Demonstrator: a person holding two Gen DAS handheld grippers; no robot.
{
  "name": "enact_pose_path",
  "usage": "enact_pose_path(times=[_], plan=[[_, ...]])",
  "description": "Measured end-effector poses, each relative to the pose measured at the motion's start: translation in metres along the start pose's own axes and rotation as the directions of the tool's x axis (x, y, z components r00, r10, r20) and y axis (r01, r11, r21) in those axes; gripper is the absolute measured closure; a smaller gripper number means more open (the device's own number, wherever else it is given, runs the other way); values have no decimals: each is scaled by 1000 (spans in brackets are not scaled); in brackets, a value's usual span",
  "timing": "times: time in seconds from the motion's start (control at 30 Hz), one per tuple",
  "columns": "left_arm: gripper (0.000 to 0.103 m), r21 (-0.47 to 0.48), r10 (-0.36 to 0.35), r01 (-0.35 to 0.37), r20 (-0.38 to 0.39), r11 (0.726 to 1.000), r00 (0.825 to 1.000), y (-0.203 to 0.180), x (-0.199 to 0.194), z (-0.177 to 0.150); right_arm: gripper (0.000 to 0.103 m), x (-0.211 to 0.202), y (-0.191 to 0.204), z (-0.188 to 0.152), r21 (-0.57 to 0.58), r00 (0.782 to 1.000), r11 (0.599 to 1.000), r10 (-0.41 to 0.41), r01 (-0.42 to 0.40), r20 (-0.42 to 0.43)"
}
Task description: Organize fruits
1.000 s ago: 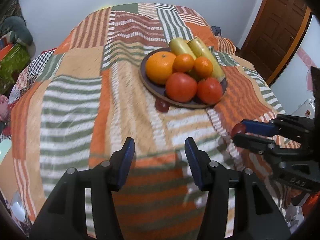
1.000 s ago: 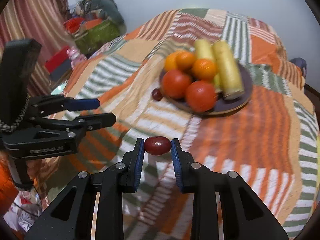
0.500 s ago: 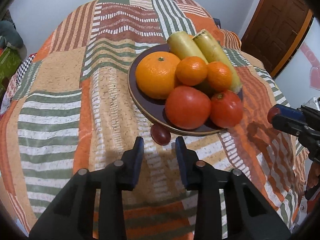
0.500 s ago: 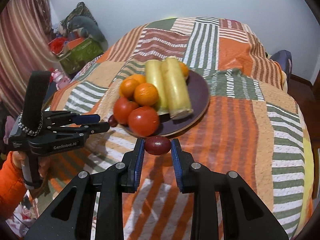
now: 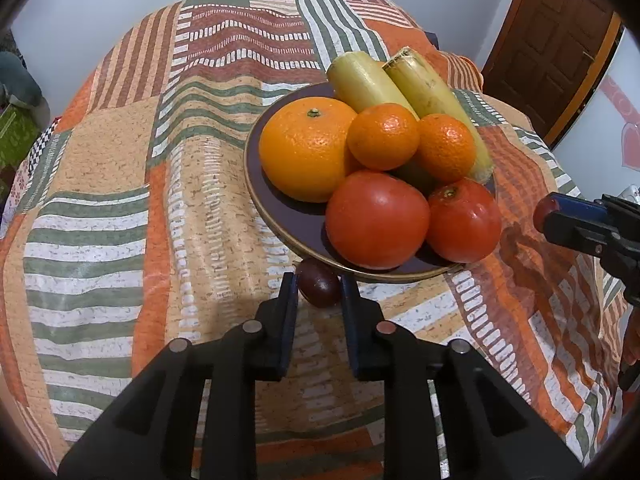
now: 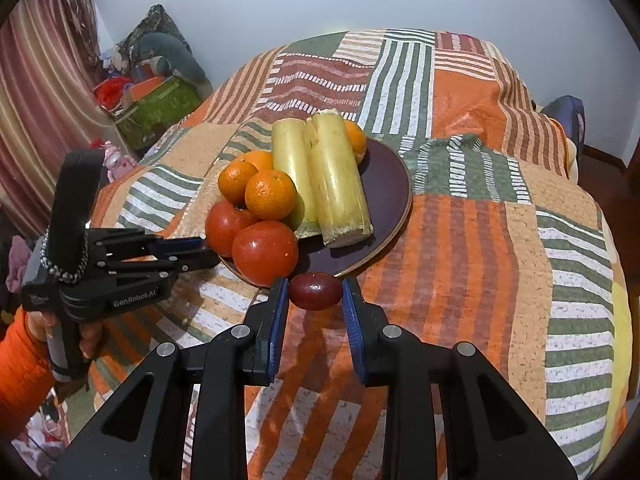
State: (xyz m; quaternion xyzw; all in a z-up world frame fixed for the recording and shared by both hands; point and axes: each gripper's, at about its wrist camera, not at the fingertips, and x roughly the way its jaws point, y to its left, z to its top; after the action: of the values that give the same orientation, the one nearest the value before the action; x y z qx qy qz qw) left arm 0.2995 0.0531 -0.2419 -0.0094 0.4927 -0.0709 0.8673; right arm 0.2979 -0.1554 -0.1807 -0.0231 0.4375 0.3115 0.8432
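Left wrist view: left gripper [image 5: 319,286] closed on a dark, smooth, oval fruit [image 5: 319,289], a jujube or plum by the look. It lies on the patchwork quilt [image 5: 120,184] against the near rim of the plate [image 5: 280,204], long axis across the jaws.

Right wrist view: right gripper [image 6: 315,291] clamps a second glossy red-brown fruit [image 6: 315,291] just off the plate's near edge [image 6: 396,208], beside waxy tomatoes [image 6: 265,252].

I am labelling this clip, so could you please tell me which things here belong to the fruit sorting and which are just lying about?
Job:
plate
oranges
tomatoes
cane pieces
two dark red fruits
right gripper
left gripper

Lying about:
bedspread
green box
door
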Motion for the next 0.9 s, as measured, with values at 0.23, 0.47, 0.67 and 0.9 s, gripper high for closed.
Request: enact_pose_path(times=[0.23, 0.47, 0.67, 0.9], plan=[[83, -18, -15, 15, 25, 1000, 1000, 4, -19, -1, 78, 2, 2, 6, -6, 1000, 1000, 4, -4, 9], [83, -18, -5, 7, 78, 1000, 997, 8, -34, 16, 78, 14, 2, 13, -15, 1000, 1000, -10, 10, -1], [82, -38, -7, 10, 74, 999, 997, 15, -21, 27, 78, 27, -5, 16, -6, 999, 1000, -23, 23, -23], [82, -56, 12, -8, 65, 998, 998, 18, -8, 31, 78, 36, -7, 13, -12, 999, 1000, -21, 20, -47]])
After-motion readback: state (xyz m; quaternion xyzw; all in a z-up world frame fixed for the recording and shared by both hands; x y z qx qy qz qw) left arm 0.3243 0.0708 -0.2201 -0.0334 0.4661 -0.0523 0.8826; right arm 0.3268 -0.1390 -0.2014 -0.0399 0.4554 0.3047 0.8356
